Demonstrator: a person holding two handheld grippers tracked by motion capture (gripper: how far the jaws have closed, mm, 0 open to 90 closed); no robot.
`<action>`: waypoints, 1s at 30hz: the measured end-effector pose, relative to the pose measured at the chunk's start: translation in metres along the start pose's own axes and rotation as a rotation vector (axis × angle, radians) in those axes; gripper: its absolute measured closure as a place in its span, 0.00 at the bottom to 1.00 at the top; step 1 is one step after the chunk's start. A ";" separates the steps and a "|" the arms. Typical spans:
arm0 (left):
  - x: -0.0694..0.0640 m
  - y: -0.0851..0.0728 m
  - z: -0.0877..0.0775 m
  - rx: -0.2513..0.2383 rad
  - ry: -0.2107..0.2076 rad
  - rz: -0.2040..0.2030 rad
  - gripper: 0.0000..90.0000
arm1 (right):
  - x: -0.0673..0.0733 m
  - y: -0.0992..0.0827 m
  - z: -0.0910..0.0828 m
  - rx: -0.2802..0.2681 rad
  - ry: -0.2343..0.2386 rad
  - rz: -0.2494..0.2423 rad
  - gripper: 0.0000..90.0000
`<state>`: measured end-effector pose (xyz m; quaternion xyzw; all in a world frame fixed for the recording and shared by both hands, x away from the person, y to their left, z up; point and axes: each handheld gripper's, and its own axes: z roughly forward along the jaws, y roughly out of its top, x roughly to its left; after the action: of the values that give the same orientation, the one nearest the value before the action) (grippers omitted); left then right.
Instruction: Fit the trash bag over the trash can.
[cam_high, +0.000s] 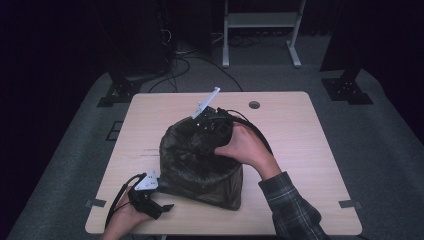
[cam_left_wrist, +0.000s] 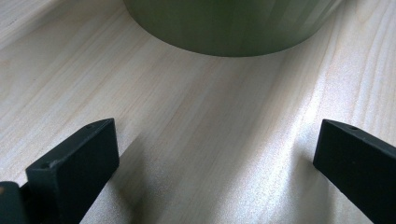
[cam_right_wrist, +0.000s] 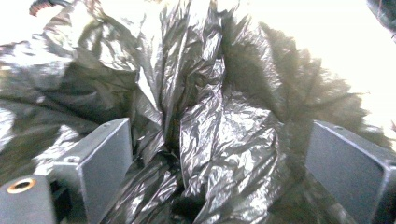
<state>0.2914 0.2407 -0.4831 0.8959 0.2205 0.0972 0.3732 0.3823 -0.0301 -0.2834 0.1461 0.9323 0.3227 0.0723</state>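
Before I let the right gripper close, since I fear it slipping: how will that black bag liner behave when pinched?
The black bag liner is thin, crinkled and glossy: probably floppy and light, perhaps slippery. Its gathered folds lie between the right gripper's open jaws, so a pinch should bunch them.

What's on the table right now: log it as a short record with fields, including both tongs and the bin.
surface: light wooden table
main object: olive-green bin lined with a black plastic bag
right tongs: jaws open, over the far rim of the bin, crumpled bag between them
left tongs: jaws open, low on the table beside the bin's base, holding nothing
right hand: resting over the bag at the bin's top
background: dark floor, metal stand legs
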 end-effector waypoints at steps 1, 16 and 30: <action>0.000 0.000 0.000 0.000 0.000 0.000 0.00 | 0.001 -0.002 -0.004 -0.013 0.002 0.006 0.07; 0.000 0.000 0.000 -0.001 0.001 -0.001 0.00 | 0.008 -0.036 -0.040 -0.157 -0.019 0.006 0.07; 0.000 0.000 0.000 -0.001 0.002 -0.003 0.00 | 0.020 -0.086 -0.079 -0.271 -0.030 0.039 0.07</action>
<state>0.2911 0.2406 -0.4832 0.8953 0.2221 0.0978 0.3736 0.3257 -0.1339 -0.2758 0.1579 0.8759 0.4450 0.0989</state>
